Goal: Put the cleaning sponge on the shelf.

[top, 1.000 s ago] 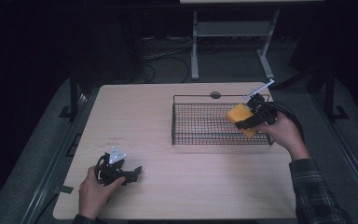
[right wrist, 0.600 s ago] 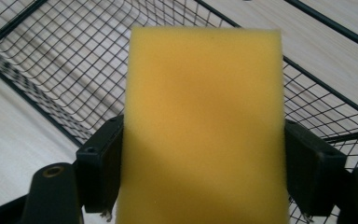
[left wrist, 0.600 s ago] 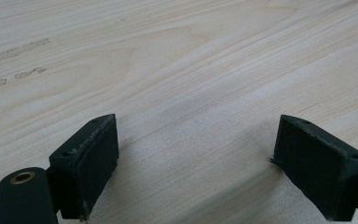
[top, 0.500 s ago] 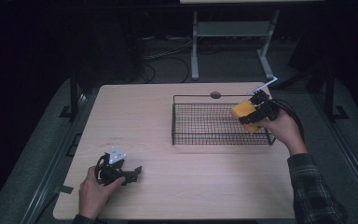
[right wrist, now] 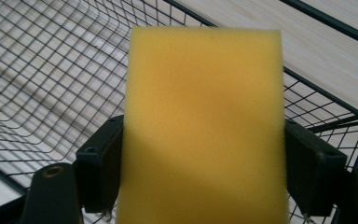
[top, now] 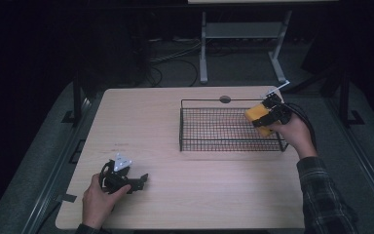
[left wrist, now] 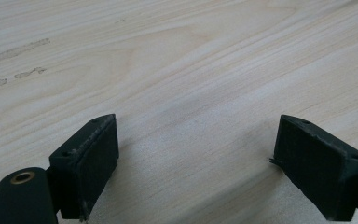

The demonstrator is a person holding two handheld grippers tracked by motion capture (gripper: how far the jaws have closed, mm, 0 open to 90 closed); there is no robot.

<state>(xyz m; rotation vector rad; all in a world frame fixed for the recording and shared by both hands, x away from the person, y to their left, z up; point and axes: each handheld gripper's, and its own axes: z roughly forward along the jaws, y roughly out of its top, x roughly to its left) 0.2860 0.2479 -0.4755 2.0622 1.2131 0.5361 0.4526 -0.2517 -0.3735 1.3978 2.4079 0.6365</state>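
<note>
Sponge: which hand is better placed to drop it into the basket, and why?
Right. Its tool already grips the sponge over the basket; the left tool rests open on the table's near-left corner.

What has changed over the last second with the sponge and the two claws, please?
The right claw, shut on the yellow sponge, has drifted slightly toward the far side of the table, at the right end of the wire basket; its grip is unchanged. The left claw stays open and empty, resting on the table near the front left. The basket has not moved.
</note>
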